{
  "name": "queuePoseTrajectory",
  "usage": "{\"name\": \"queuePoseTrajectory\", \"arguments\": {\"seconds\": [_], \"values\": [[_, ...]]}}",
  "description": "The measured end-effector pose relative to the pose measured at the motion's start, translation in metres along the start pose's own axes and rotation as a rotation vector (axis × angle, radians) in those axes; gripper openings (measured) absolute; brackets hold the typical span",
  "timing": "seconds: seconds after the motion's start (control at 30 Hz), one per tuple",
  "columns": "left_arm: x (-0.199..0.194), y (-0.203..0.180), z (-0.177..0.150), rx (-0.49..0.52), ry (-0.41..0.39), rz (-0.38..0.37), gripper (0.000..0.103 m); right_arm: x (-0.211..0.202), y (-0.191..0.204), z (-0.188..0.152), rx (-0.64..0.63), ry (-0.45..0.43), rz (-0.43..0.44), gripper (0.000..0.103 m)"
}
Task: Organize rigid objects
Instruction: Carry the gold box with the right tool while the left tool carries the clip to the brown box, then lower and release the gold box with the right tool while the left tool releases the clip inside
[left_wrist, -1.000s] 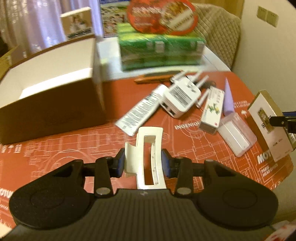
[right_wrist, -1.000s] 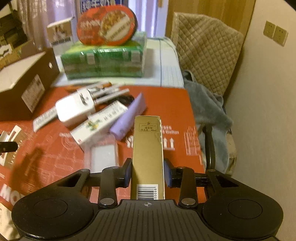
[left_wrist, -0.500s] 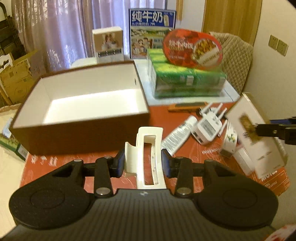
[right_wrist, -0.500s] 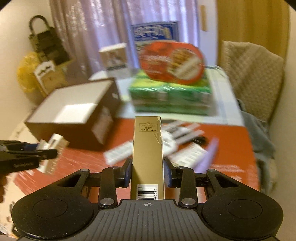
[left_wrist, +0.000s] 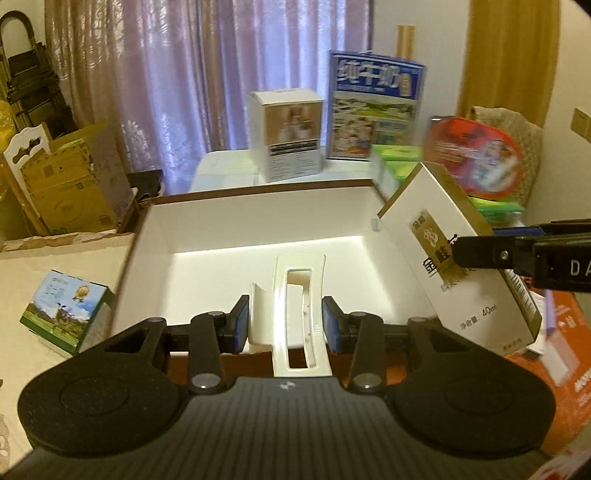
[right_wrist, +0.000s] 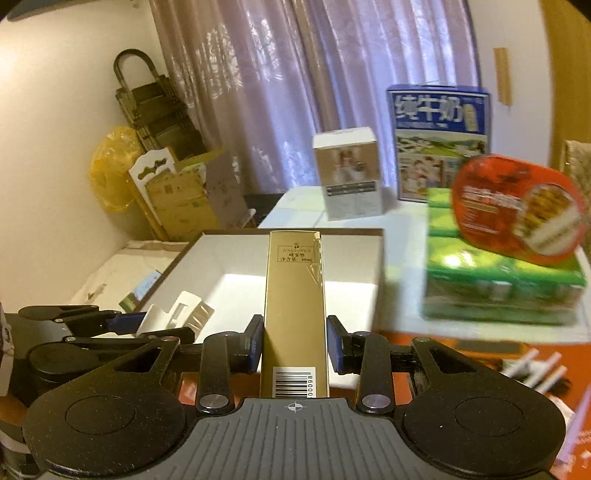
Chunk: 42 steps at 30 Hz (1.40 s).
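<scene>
My left gripper (left_wrist: 284, 325) is shut on a white hair claw clip (left_wrist: 295, 295) and holds it over the front edge of the open brown box with a white inside (left_wrist: 258, 221). My right gripper (right_wrist: 295, 343) is shut on a tall gold and white carton (right_wrist: 295, 306), held over the box's (right_wrist: 354, 258) right front part. The carton (left_wrist: 458, 266) also shows in the left wrist view at the box's right wall, with a right finger (left_wrist: 487, 251) on it. The clip (right_wrist: 177, 314) and the left gripper (right_wrist: 147, 328) show in the right wrist view. The box inside looks empty.
Behind the box stand a white carton (left_wrist: 284, 133) and a blue milk carton (left_wrist: 373, 107). A green pack (right_wrist: 498, 288) with a red oval tub (right_wrist: 517, 210) on it sits right of the box. Small items (right_wrist: 535, 369) lie on the red mat. A small green box (left_wrist: 66, 310) lies at the left.
Both grippers have risen and swung left from the red mat to the open box, each still holding its object. The carton now hangs at the box's right wall.
</scene>
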<state>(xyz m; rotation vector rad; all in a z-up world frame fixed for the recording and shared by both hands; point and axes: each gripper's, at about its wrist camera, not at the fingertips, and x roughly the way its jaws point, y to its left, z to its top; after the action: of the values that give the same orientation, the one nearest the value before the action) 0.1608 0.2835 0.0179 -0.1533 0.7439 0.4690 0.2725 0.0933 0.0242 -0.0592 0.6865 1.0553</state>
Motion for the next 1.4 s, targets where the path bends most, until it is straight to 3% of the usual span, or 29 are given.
{"name": "queuePoseTrajectory", "arguments": {"seconds": [0.4,0.7,0.87,1.27,1.4], "values": [[0.068,0.068,0.018,-0.025,0.067,0.025,0.036,0.097,0.036,0.028,-0.004,0.042,-0.103,0.032],[0.114,0.094,0.005,-0.024,0.158,0.039,0.036,0.154,0.030,0.011,-0.039,0.127,-0.264,0.032],[0.131,0.101,0.000,-0.024,0.192,0.044,0.036,0.168,0.015,-0.004,-0.029,0.187,-0.326,0.032],[0.148,0.100,0.007,-0.005,0.207,0.053,0.036,0.177,-0.004,-0.003,-0.021,0.213,-0.415,0.033],[0.149,0.100,0.005,0.002,0.210,0.053,0.036,0.174,-0.007,-0.005,-0.023,0.216,-0.403,0.044]]}}
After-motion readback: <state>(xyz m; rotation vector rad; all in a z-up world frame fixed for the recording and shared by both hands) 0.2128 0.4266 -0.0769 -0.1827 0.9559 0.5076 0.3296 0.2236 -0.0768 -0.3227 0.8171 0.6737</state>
